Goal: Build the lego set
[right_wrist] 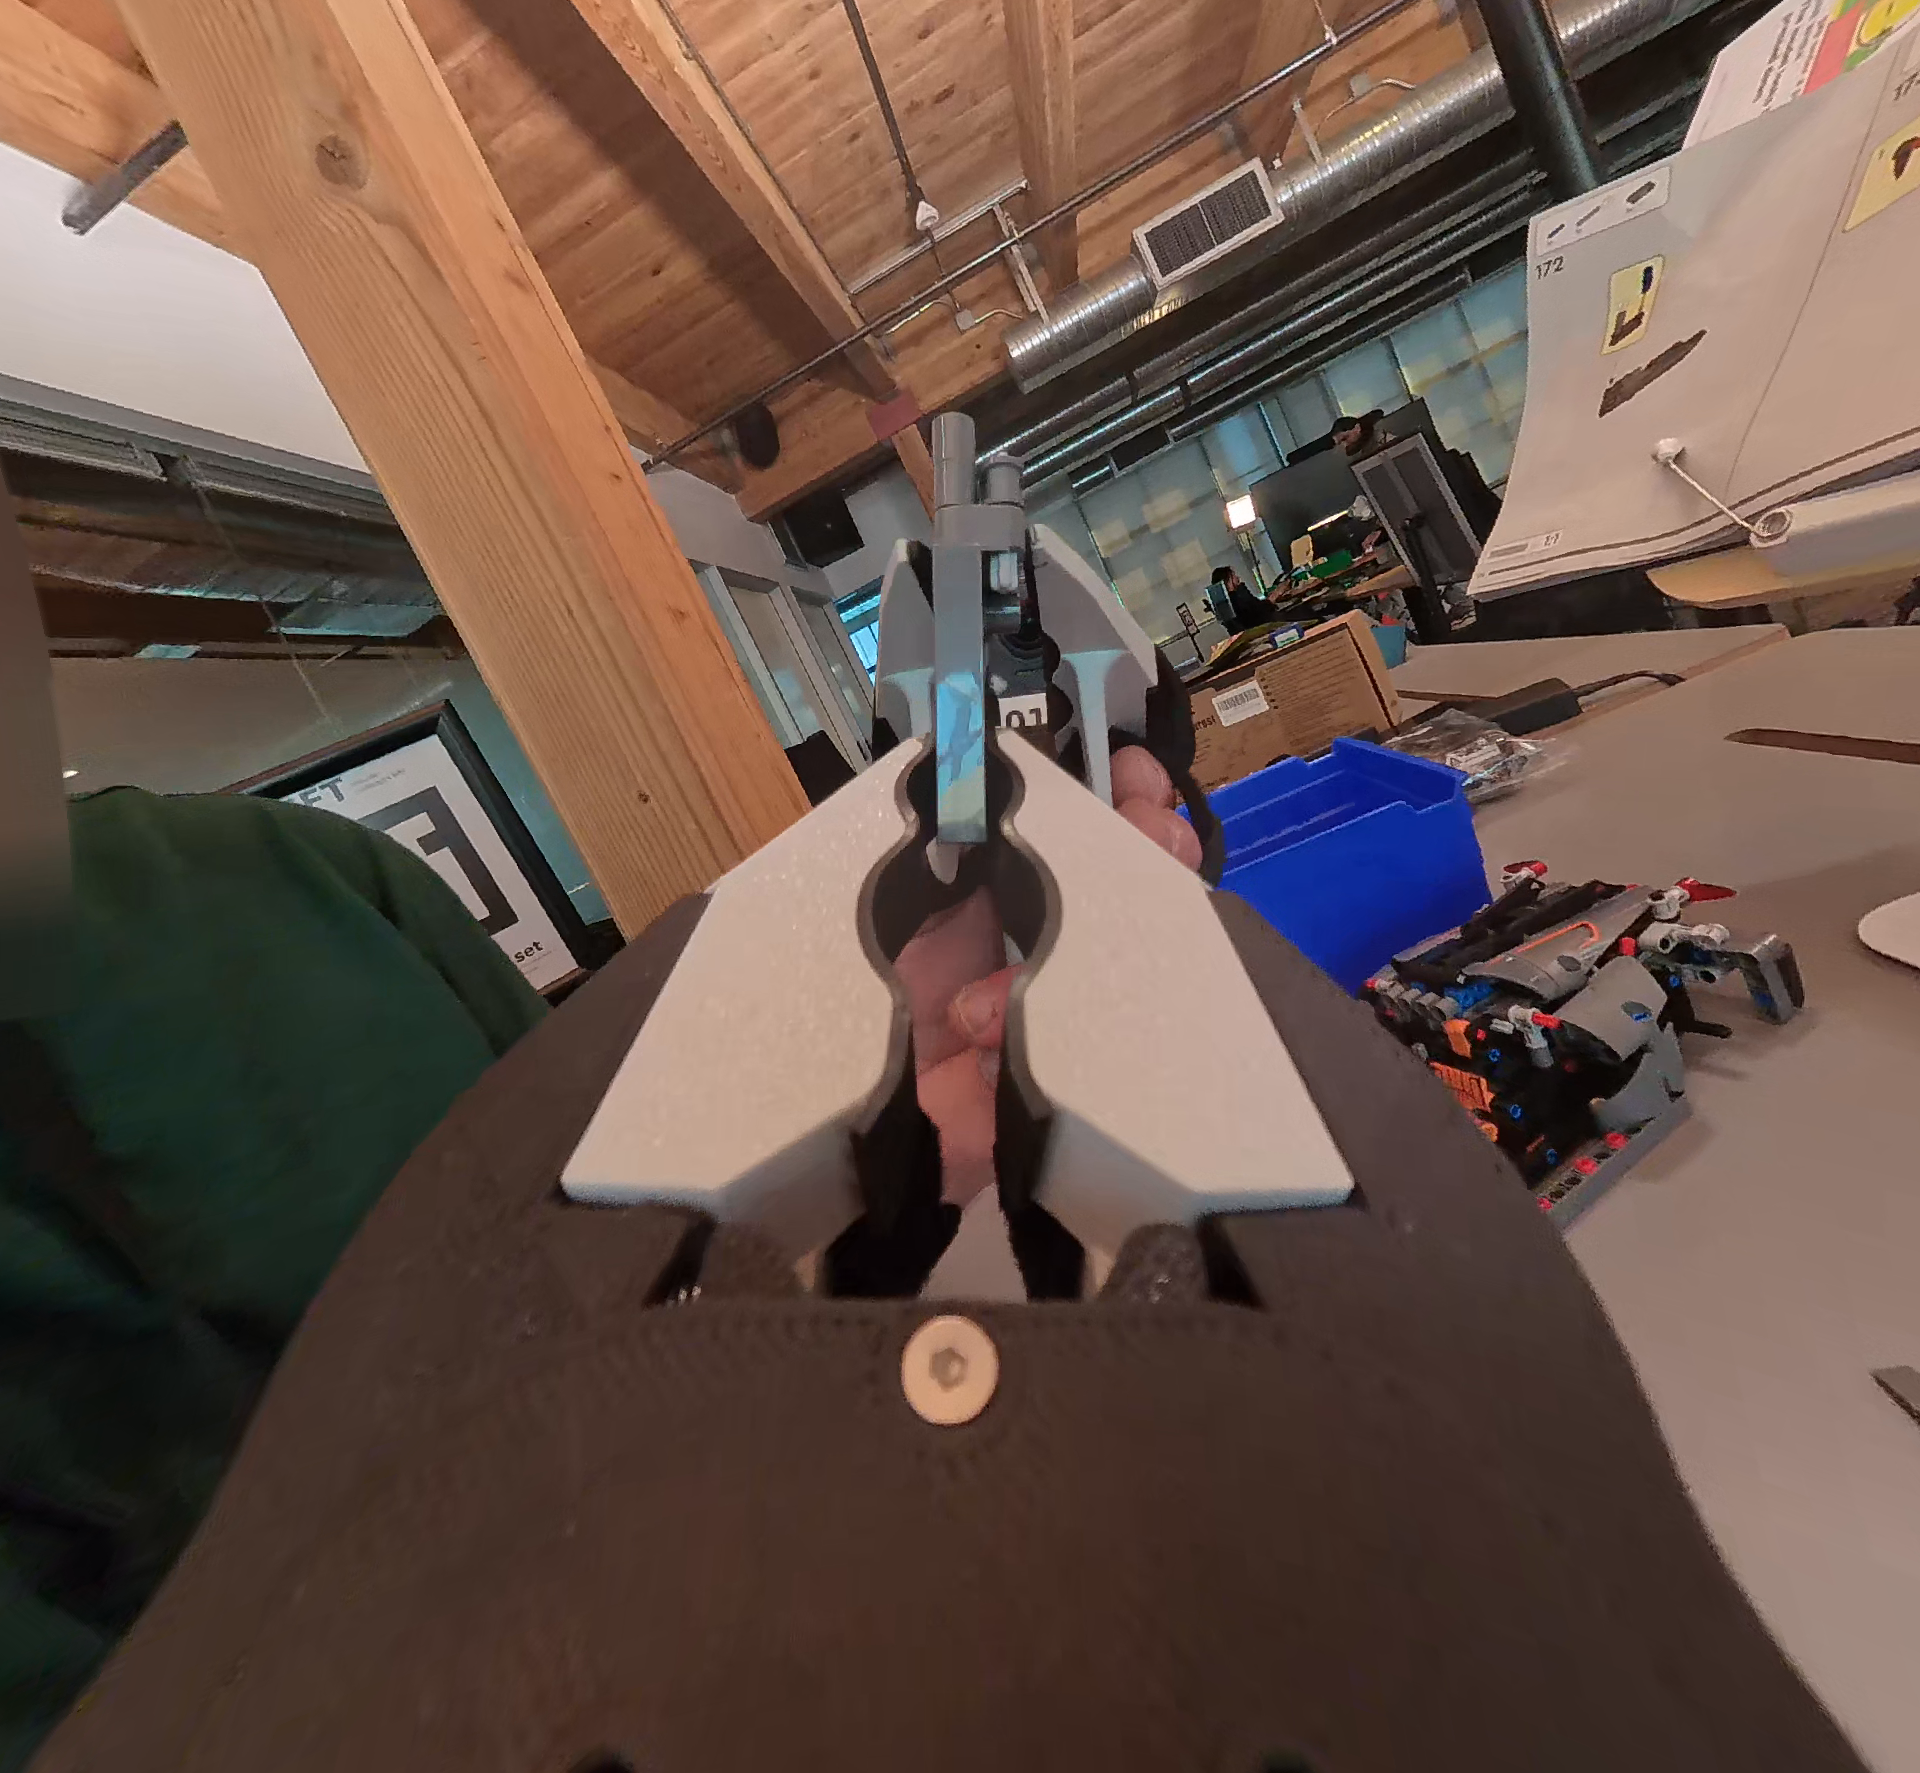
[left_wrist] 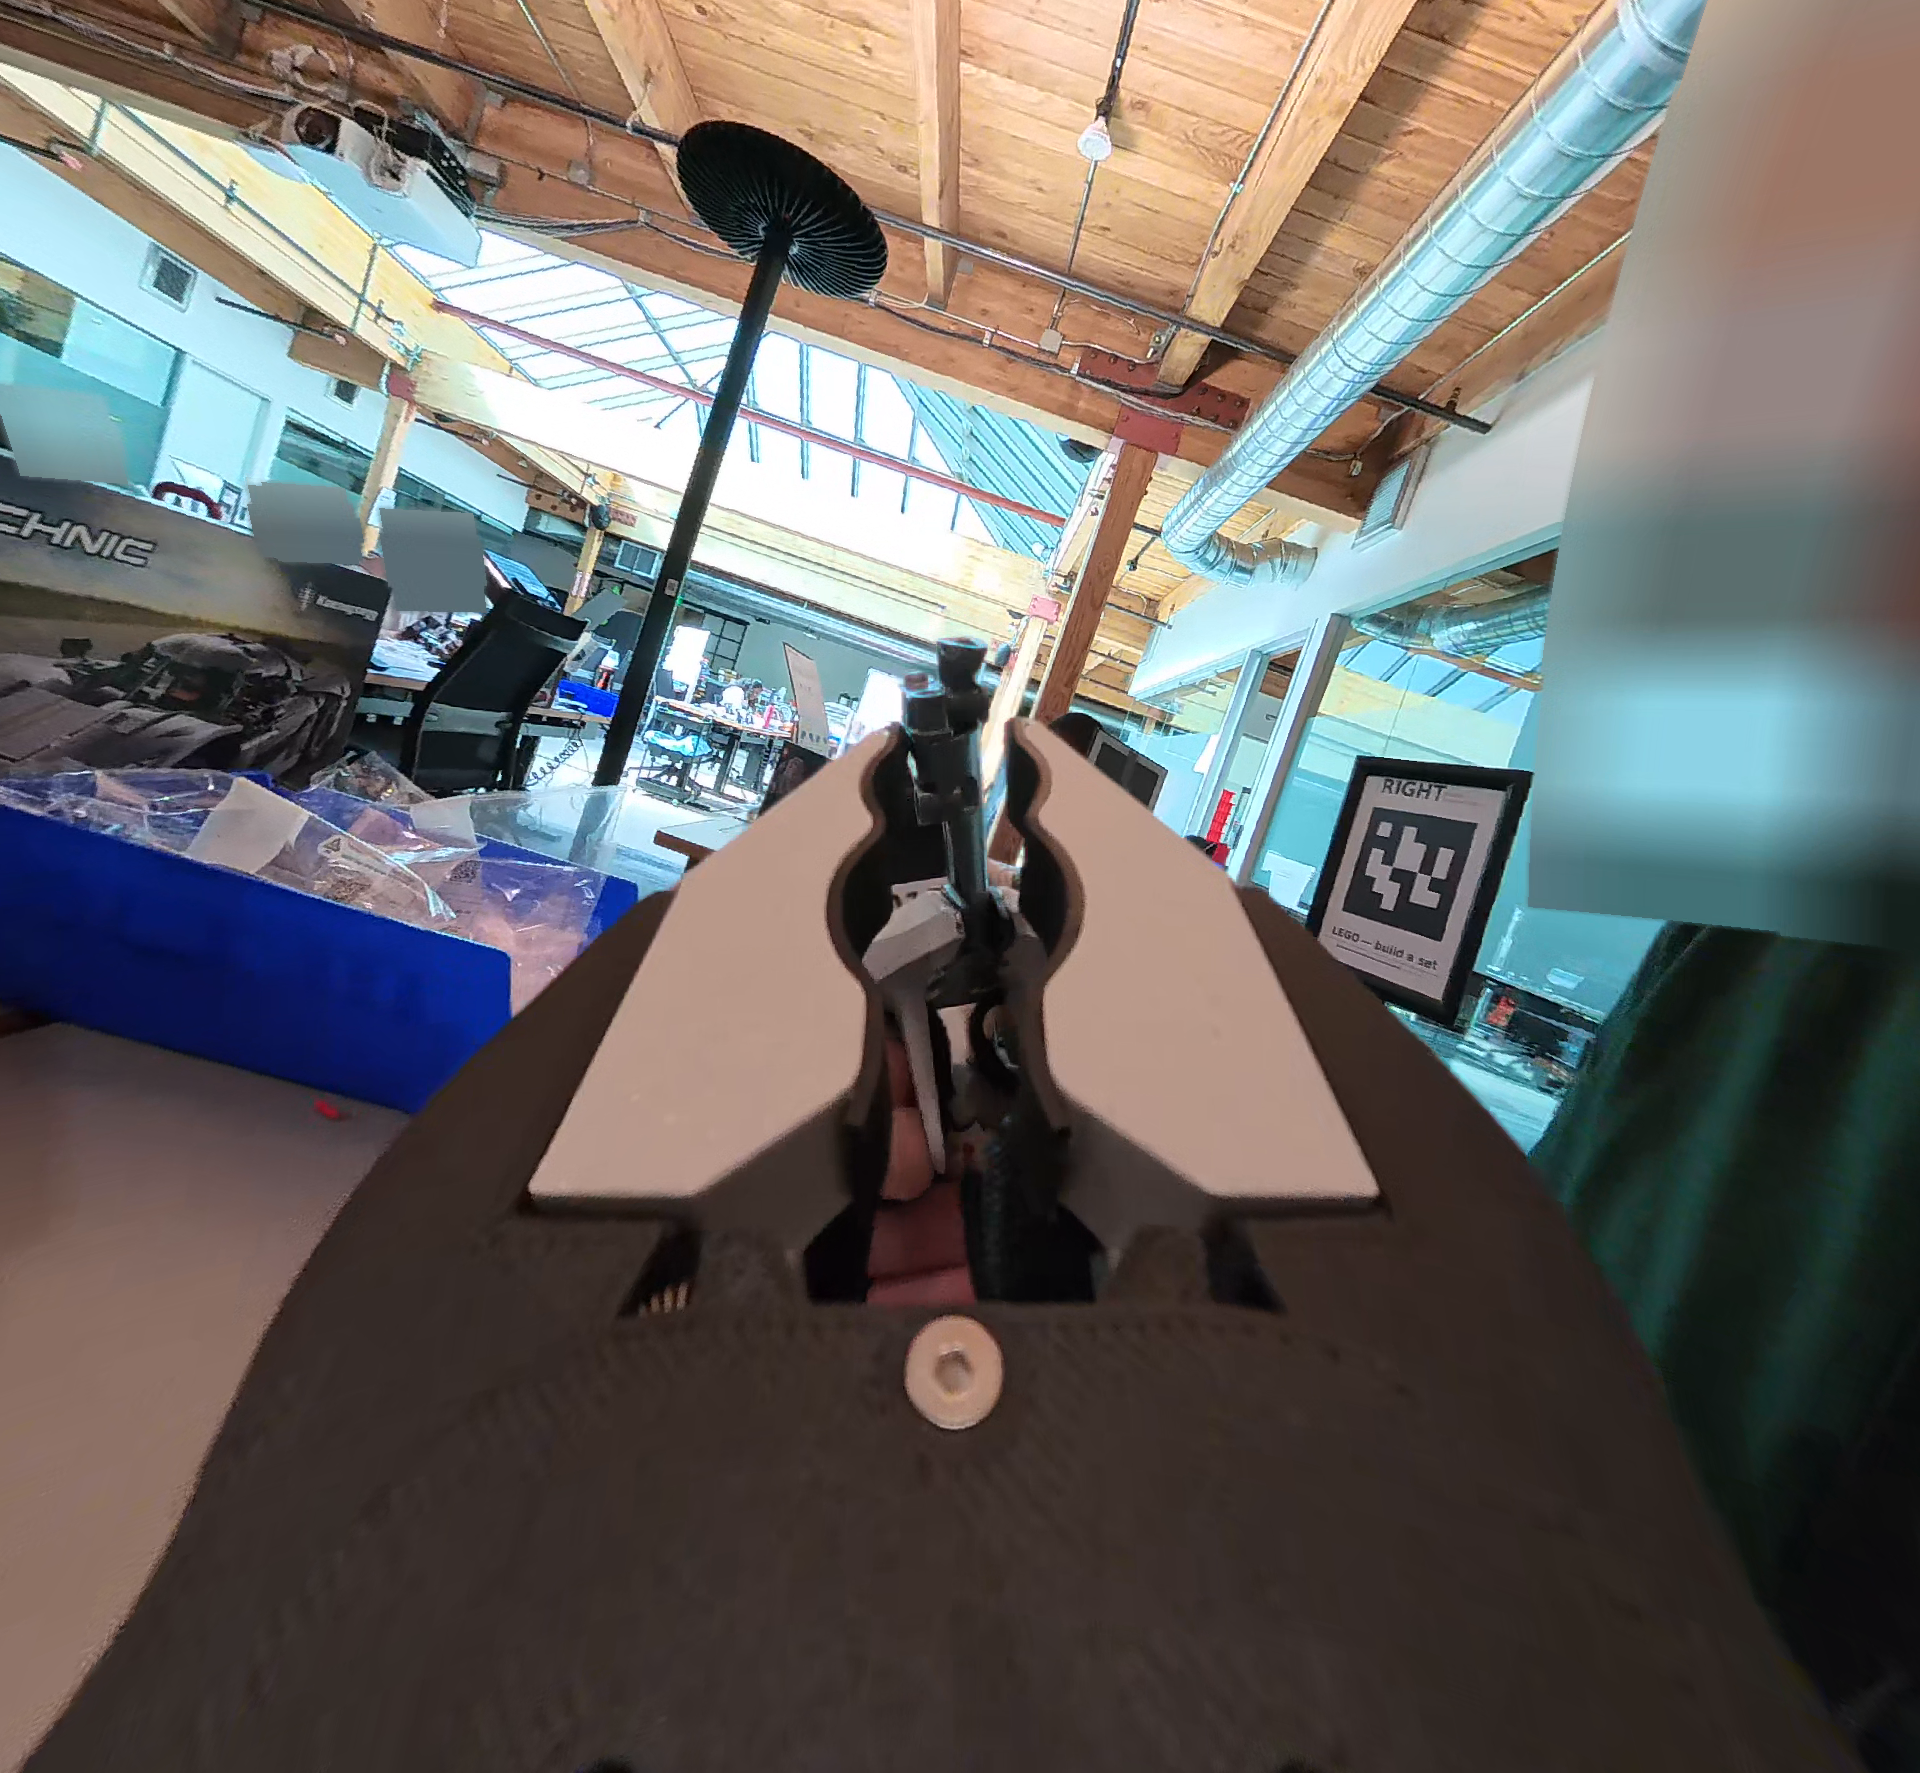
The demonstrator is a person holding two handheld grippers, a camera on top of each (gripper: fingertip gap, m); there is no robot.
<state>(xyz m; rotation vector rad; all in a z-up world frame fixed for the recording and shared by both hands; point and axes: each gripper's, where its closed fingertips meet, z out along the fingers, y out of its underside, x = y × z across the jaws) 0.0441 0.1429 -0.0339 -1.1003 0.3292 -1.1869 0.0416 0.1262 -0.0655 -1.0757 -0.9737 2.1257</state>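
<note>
Both grippers point up toward the ceiling and face each other closely. My left gripper (left_wrist: 956, 747) is shut on a small black Lego rod assembly (left_wrist: 964, 809) whose top sticks out above the fingertips. My right gripper (right_wrist: 958, 757) is shut on a long grey Lego beam (right_wrist: 956, 643) with pins at its top end. In the right wrist view the left gripper's grey fingers (right_wrist: 1091, 653) stand just behind the beam, held by a hand. A partly built black, grey and orange Lego model (right_wrist: 1558, 1027) lies on the table to the right.
A blue bin (right_wrist: 1351, 840), a cardboard box (right_wrist: 1299, 695) and an open instruction booklet (right_wrist: 1714, 321) are at the right. A blue bin (left_wrist: 260, 954) with plastic bags, the Lego box (left_wrist: 156, 653) and a framed marker sign (left_wrist: 1413, 892) show in the left wrist view. A green sleeve (right_wrist: 208, 1048) is close. My left and right fingertips are right by each other.
</note>
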